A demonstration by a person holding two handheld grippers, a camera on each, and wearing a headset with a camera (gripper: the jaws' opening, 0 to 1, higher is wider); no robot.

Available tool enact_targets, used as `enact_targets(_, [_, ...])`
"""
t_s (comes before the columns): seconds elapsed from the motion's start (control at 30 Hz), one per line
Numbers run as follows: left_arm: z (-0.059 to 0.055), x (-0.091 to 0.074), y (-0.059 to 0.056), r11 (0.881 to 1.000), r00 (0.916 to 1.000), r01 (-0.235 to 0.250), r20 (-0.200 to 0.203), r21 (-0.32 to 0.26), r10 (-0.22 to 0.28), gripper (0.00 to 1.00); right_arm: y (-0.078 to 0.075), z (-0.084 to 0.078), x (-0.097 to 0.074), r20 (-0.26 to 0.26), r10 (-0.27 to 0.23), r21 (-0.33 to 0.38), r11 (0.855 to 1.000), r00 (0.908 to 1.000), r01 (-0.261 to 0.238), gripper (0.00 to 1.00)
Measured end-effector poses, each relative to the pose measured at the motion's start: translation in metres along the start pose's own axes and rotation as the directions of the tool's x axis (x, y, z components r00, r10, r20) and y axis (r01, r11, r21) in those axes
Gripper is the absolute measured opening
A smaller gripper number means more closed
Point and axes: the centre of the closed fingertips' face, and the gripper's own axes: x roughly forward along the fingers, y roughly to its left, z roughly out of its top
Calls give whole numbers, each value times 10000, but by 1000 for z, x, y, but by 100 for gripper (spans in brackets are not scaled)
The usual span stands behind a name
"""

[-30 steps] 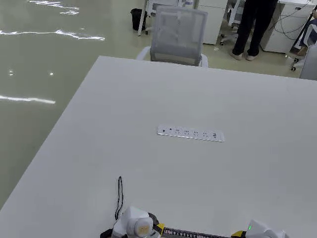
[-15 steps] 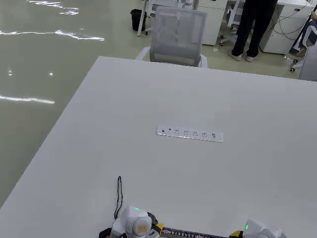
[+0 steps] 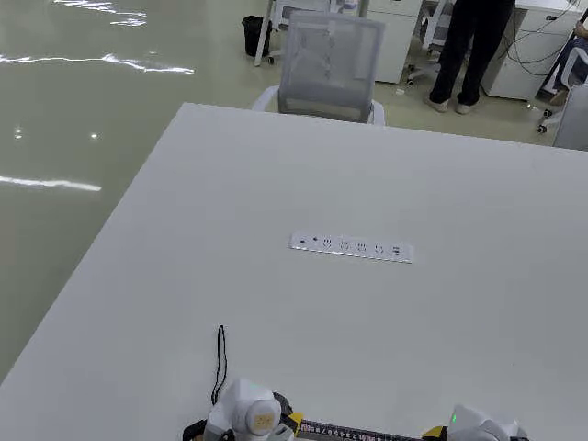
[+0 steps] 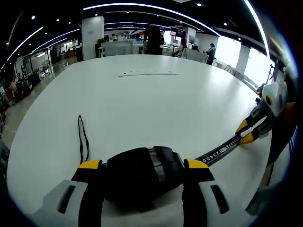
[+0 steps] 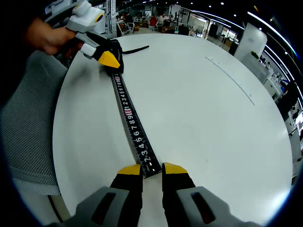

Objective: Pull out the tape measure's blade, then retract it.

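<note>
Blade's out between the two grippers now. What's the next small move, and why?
Probably ease the right gripper back toward the left gripper, with its fingers closed on the blade. A good length of numbered blade lies flat on the table, and the left gripper clamps the tape measure case, so a guided return should let it retract without snapping.

At the near edge of the tabletop (image 3: 276, 184), the tape measure's blade (image 3: 354, 432) stretched between the left gripper (image 3: 246, 423) and the right gripper (image 3: 478, 428). A black cord (image 3: 221, 363) lay just beyond the left gripper, and a power strip (image 3: 351, 247) sat mid-tabletop.
</note>
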Motion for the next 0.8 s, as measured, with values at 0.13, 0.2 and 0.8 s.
enact_targets(0.13, [0, 0, 0, 10000, 10000, 24, -4, 8, -24, 64, 0, 1, 1, 9, 47, -7, 10000, 10000, -47, 13])
enact_targets(0.2, [0, 0, 0, 10000, 10000, 34, -9, 8, -34, 64, 0, 1, 1, 8, 69, -13, 10000, 10000, -69, 13])
enact_targets(0.8, [0, 0, 0, 9999, 9999, 101, -14, 23, -101, 64, 4, 7, 3, 5, 174, -14, 9998, 9998, -174, 13])
